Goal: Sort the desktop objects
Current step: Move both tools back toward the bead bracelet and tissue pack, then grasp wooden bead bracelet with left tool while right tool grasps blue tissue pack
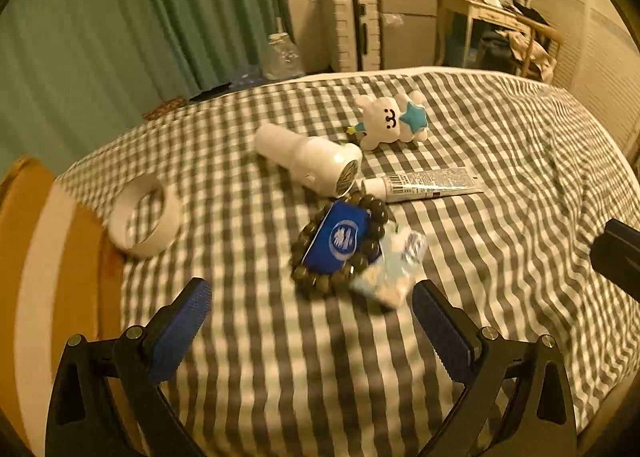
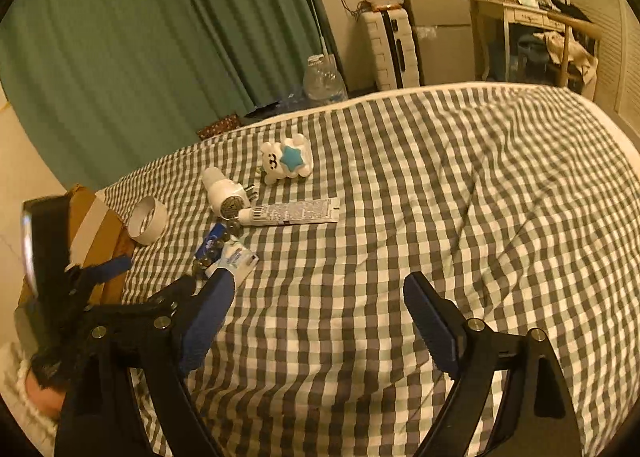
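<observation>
The cluster of small things lay on the checked bedspread (image 1: 500, 185) toward its left edge, just ahead of your left gripper (image 1: 310, 307), whose blue-padded fingers (image 1: 188, 317) stood wide apart and gripped nothing. Nearest those fingers was a pale blue-and-white packet (image 1: 390, 269), blurred, lying a little inside the right finger's tip but not touching it. Against the packet's left side sat a ring of dark beads (image 1: 340, 241) with a blue box (image 1: 338, 239) lying inside the ring and overlapping its beads.

Beyond the beads a white tube (image 1: 420, 185) lay flat, its cap end pointing at the base of a white bottle-like cylinder (image 1: 308, 161) that lay on its side; the two looked to be touching or nearly so. Farther still, toward the far edge, a white plush toy (image 1: 394, 119) with a blue star lay on its side. A white tape roll (image 1: 146, 217) stood on its rim near the left edge, well apart from the cluster.

A brown cardboard box (image 1: 36, 257) stood beside the bed's left edge; you could not tell what it held.

Your right gripper (image 2: 318, 285) hung over the bare middle of the bedspread, its fingers (image 2: 430, 317) spread and empty, with the whole cluster off to its left.
</observation>
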The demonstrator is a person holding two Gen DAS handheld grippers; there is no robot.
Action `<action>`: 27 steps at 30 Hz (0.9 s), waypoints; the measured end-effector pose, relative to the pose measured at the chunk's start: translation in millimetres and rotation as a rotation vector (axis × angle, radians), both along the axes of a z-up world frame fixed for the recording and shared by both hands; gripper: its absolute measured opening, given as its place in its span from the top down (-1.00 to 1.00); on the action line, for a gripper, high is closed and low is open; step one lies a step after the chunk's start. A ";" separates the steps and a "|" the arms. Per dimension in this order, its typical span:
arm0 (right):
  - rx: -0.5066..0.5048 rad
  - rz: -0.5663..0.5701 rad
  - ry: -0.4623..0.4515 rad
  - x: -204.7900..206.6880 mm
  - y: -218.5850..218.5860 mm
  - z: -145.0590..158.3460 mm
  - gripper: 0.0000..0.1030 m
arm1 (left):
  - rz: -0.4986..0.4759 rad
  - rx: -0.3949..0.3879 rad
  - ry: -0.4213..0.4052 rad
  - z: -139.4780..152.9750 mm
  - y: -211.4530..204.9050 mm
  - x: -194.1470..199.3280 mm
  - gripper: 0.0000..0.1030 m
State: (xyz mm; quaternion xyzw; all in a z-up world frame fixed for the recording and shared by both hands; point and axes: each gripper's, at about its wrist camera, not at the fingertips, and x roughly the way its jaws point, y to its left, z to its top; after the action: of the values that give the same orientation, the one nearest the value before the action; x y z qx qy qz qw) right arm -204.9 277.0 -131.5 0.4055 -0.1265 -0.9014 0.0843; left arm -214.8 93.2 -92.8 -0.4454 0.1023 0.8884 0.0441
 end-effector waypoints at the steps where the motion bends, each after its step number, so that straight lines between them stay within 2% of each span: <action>1: -0.001 0.000 -0.009 -2.6 0.7 -2.9 -0.68 | -0.013 -0.006 -0.001 -2.7 1.2 -5.2 -1.00; 4: -0.015 -0.015 -0.028 -7.7 2.8 -9.6 -0.68 | -0.019 -0.026 -0.014 -11.7 1.9 -20.9 -0.89; 7: -0.018 -0.019 -0.039 -9.7 2.2 -11.6 -0.68 | 0.033 -0.048 -0.007 -17.7 -6.6 -33.4 -0.80; 10: 0.005 -0.012 -0.045 -9.2 -1.7 -13.4 -0.68 | 0.100 0.013 -0.020 -19.2 -26.7 -43.6 -0.80; 15: 0.017 0.021 -0.036 -12.1 -14.8 -13.3 -0.68 | 0.166 0.016 -0.033 -21.1 -54.4 -47.7 -0.80; 17: 0.054 0.065 0.004 -14.2 -26.0 -10.1 -0.68 | 0.160 0.013 -0.052 -24.2 -62.7 -48.1 -0.80; 20: 0.124 0.157 0.054 -20.6 -45.5 -10.0 -0.68 | 0.119 0.056 -0.087 -28.5 -70.7 -48.7 -0.80; 24: 0.131 0.308 0.062 -34.6 -72.7 -20.0 -0.68 | 0.039 0.079 -0.084 -32.8 -71.4 -48.1 -0.80; 26: 0.166 0.377 0.059 -41.1 -89.5 -28.1 -0.68 | -0.010 0.085 -0.059 -32.0 -68.8 -46.1 -0.63; 27: 0.179 0.394 0.061 -44.1 -95.3 -31.0 -0.68 | -0.049 0.083 -0.037 -30.4 -65.3 -44.4 0.01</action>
State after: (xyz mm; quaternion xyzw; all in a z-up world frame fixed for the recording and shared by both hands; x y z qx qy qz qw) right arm -249.0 181.7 -162.4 0.4008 0.0382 -0.8870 0.2261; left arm -259.2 27.9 -123.2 -0.4568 0.0753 0.8822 0.0860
